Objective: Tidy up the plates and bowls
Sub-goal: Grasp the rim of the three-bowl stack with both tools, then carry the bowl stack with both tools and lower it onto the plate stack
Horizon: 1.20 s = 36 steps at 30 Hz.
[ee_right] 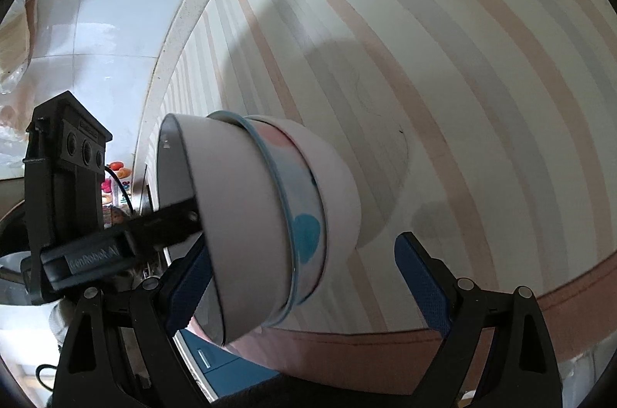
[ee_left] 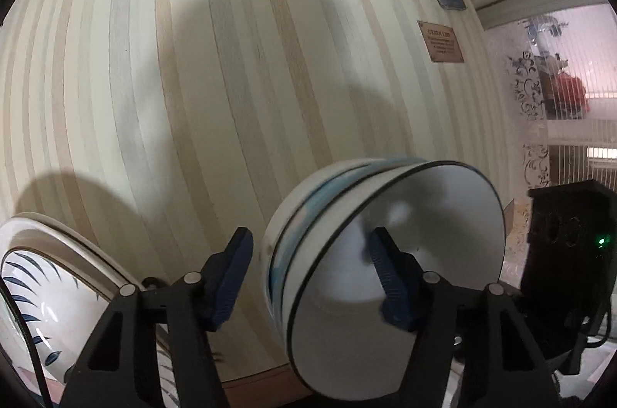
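Bowls (ee_left: 385, 253) sit nested in a stack of three on the striped mat (ee_left: 193, 80): a white one with a thin dark rim on top, a blue-patterned one in the middle, and a plain white one underneath. By the look of it the bowl half of the job is largely done, since they are already gathered into one pile. Plates (ee_left: 46, 277), white with dark blue leaf strokes, lie at the mat's edge just beside the left gripper (ee_left: 312, 277); whether they are sorted I cannot tell. The left gripper straddles the top bowl's rim, one finger inside and one outside, jaws partly spread and not visibly pinching. The right gripper (ee_right: 308, 296) is spread wide around the stack's side, its pads apart from the bowls.
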Available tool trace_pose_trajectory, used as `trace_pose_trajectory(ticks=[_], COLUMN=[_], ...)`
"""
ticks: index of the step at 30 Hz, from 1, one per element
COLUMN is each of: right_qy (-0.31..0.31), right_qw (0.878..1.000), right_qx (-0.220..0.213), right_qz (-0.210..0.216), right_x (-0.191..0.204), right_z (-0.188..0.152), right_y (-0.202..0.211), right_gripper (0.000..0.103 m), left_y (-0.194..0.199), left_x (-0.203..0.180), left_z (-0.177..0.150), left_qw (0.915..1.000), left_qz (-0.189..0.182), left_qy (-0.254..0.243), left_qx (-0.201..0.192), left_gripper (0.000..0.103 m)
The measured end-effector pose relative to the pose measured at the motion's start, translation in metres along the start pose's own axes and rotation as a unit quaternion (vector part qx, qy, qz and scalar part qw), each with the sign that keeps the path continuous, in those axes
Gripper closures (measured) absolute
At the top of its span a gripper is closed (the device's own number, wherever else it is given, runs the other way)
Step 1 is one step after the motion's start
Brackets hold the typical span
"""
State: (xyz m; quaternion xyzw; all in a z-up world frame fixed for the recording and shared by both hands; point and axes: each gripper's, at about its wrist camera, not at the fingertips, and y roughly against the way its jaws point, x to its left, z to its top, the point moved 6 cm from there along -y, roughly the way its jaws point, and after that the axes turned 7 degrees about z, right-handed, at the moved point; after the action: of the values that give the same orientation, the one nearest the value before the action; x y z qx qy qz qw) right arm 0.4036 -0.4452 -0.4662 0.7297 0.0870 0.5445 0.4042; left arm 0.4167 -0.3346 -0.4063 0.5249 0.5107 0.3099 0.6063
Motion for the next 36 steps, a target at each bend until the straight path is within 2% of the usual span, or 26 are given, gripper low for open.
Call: trace_pose_trajectory(ticks=[5, 9, 15, 36], right_qy=[-0.001, -0.007, 0.002, 0.051], right_qw=[1.000, 1.000, 1.000, 0.998], right_qx=[0.015, 0.011, -0.001, -0.022], right_qz=[-0.002, 0.019, 0.013, 0.009], right_x=[0.000, 0.002, 0.002, 0.014], right_z=[0.000, 0.000, 0.001, 0.006], right_y=[-0.015, -0.021, -0.022, -0.013], right_gripper=[0.012, 0.031, 0.038, 0.039], left_y=[-0.001, 0.000, 0.002, 0.021], left_x=[0.000, 0.000, 0.001, 0.014], left_z=[-0.001, -0.001, -0.003, -0.005], left_qw=[0.9999, 0.9998, 0.9997, 0.9982], left_qz=[-0.013, -0.016, -0.011, -0.002], left_qy=[0.003, 0.007, 0.010, 0.012], left_qx=[-0.004, -0.012, -0.022, -0.058], left_gripper=[0.046, 0.046, 0.048, 0.053])
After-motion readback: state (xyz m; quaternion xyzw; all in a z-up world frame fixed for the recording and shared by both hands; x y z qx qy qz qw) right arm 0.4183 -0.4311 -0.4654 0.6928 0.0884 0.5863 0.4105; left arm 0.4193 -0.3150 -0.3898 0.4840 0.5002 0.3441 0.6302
